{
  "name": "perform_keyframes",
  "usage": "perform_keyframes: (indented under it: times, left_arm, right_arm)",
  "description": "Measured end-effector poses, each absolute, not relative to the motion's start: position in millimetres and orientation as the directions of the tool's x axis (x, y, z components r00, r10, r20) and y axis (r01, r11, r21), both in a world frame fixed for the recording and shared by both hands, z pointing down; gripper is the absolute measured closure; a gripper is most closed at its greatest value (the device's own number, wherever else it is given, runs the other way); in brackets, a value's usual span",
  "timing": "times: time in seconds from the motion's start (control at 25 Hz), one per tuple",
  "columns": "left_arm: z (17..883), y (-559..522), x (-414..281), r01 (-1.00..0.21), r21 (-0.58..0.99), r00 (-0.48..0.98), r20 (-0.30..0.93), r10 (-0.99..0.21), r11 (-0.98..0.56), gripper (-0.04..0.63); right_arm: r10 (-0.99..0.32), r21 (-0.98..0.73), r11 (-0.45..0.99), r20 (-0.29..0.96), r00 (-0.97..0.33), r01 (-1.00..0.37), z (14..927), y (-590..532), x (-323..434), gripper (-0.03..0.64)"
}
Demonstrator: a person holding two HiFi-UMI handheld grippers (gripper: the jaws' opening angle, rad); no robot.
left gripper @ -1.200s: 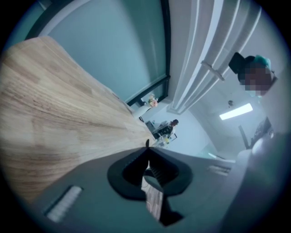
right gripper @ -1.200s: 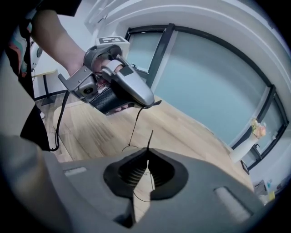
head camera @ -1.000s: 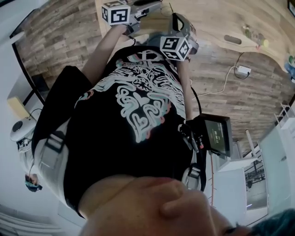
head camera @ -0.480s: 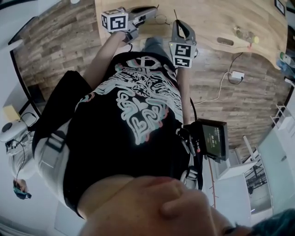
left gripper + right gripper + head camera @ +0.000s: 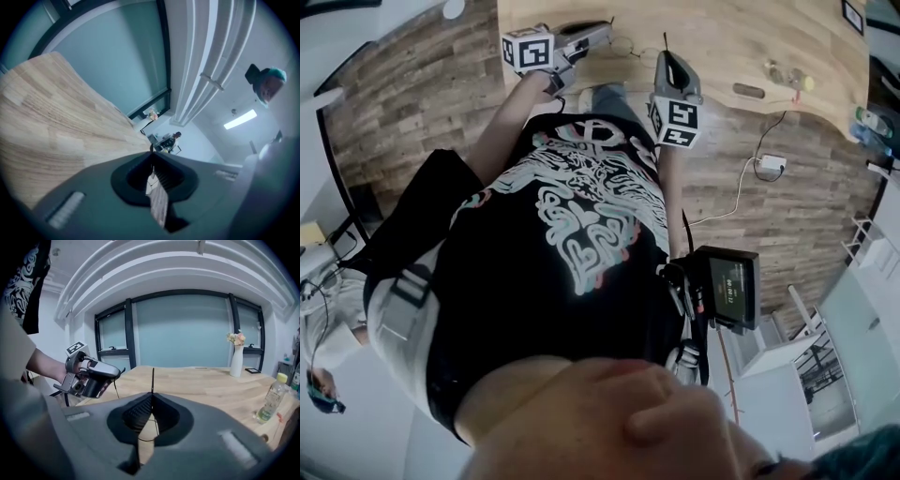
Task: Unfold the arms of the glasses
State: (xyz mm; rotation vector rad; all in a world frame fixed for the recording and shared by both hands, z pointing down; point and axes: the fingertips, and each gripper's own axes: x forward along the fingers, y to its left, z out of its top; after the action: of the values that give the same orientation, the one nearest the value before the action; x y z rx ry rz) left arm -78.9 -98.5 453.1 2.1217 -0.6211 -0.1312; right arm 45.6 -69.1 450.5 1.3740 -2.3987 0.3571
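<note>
Over the wooden bench (image 5: pixel 722 37), the left gripper (image 5: pixel 605 28) and right gripper (image 5: pixel 667 58) are hovering, jaws pressed together, with wire-rimmed glasses (image 5: pixel 628 42) lying between them.

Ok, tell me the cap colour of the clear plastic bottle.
Yellow cap; the right gripper view shows it best.
</note>
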Motion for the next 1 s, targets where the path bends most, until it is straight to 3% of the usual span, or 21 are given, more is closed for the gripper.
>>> perform_keyframes:
  times: [0.4, 1.0]
  left_arm:
    - [447.1, -105.9, -82.4, -0.358, 0.795, 0.87, 0.094, -0.485, -0.489, 0.592]
    - [437.2, -107.6, -94.3, -0.368, 0.796, 0.858, 0.092, -0.505, -0.48, 0.591]
  right_arm:
    - [-0.82, -0.101, 0.457, 0.337, -0.463, -0.884, 437.5, -72.9, 52.7, 0.616]
    - [-0.807, -0.118, 0.476, 0.335, -0.486, -0.872, 433.5, -81.8, 36.0, 0.617]
